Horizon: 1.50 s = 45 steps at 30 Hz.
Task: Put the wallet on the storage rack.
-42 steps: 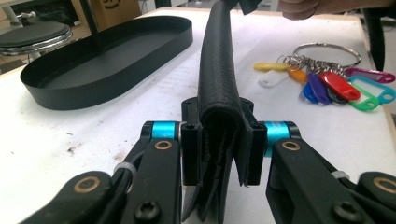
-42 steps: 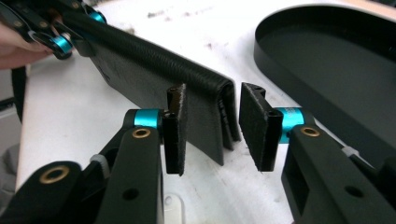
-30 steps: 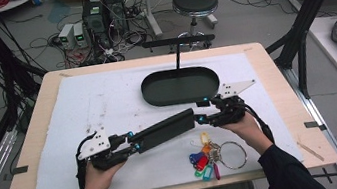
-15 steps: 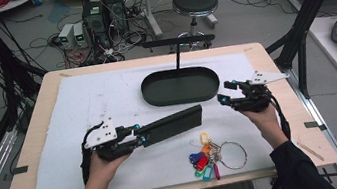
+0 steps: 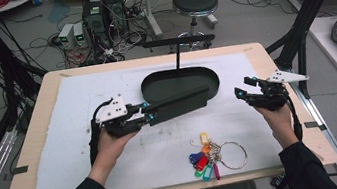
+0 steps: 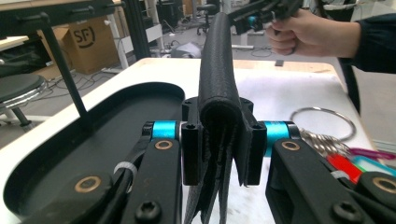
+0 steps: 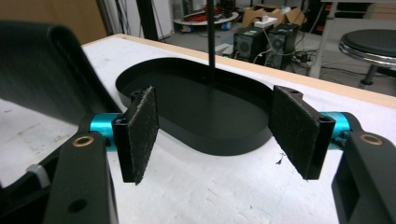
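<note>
A long black folded wallet (image 5: 178, 104) is clamped by one end in my left gripper (image 5: 146, 113), which is shut on it. The wallet juts out level to the right, over the near rim of the black oval tray (image 5: 155, 84). In the left gripper view the wallet (image 6: 217, 70) stands edge-up between the pads of that gripper (image 6: 217, 147). My right gripper (image 5: 242, 88) hovers at the right of the table, apart from the wallet's free end. Its jaws have just been opening, and its pads (image 7: 142, 130) stand wide with nothing between them.
A thin post rises from the tray (image 7: 196, 107) to a crossbar. A bunch of keys with coloured tags (image 5: 206, 159) and a large metal ring (image 5: 231, 155) lies near the front edge. White matting (image 5: 72, 139) covers the table.
The right gripper has let go of the wallet's far end and drawn away to the right. The left gripper has lifted the wallet and carried it toward the tray.
</note>
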Available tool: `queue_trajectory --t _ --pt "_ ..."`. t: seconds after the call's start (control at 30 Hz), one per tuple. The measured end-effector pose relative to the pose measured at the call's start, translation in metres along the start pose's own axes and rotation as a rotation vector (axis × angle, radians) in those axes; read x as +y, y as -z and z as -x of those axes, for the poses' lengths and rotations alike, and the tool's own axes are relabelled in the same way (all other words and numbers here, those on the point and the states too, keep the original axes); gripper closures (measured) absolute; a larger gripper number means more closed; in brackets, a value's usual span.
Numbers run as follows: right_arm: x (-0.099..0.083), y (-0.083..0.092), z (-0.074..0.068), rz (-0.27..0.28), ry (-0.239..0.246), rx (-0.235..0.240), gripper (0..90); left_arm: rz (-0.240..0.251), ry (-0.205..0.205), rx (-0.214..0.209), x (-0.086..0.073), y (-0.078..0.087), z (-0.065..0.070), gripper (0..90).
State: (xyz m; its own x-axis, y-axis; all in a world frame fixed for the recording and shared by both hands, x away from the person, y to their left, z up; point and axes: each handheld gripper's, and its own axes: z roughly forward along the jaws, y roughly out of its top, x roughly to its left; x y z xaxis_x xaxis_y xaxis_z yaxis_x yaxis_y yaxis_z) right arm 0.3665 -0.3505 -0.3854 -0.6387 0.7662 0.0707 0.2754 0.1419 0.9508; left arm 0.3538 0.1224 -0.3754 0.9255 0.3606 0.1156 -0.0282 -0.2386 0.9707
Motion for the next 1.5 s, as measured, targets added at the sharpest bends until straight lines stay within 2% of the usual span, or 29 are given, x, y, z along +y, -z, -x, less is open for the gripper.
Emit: queue_trajectory --t 0.37,0.57,0.67,1.03,1.13,1.33,1.5 --pt "-0.002 0.004 0.005 0.011 -0.021 -0.031 33.8 0.012 -0.004 0.051 0.005 -0.024 -0.022 74.9" --pt "-0.002 0.004 0.007 0.013 -0.022 -0.041 33.8 0.006 0.020 0.074 0.005 -0.036 -0.037 74.9" --pt "-0.002 0.004 0.008 0.017 -0.027 -0.045 33.8 0.010 0.010 0.085 0.006 -0.043 -0.044 74.9" --pt "-0.003 0.005 0.009 0.017 -0.036 -0.045 33.9 -0.004 0.017 0.103 0.006 -0.067 -0.062 74.8" --pt "-0.003 0.005 0.010 0.019 -0.035 -0.045 33.8 -0.001 0.017 0.118 0.003 -0.073 -0.067 74.8" --pt "-0.003 0.005 0.011 0.019 -0.042 -0.045 33.9 -0.008 0.050 0.142 -0.009 -0.087 -0.077 74.7" --pt "-0.003 0.005 0.012 0.019 -0.042 -0.044 33.9 -0.001 0.082 0.147 -0.017 -0.096 -0.083 74.7"
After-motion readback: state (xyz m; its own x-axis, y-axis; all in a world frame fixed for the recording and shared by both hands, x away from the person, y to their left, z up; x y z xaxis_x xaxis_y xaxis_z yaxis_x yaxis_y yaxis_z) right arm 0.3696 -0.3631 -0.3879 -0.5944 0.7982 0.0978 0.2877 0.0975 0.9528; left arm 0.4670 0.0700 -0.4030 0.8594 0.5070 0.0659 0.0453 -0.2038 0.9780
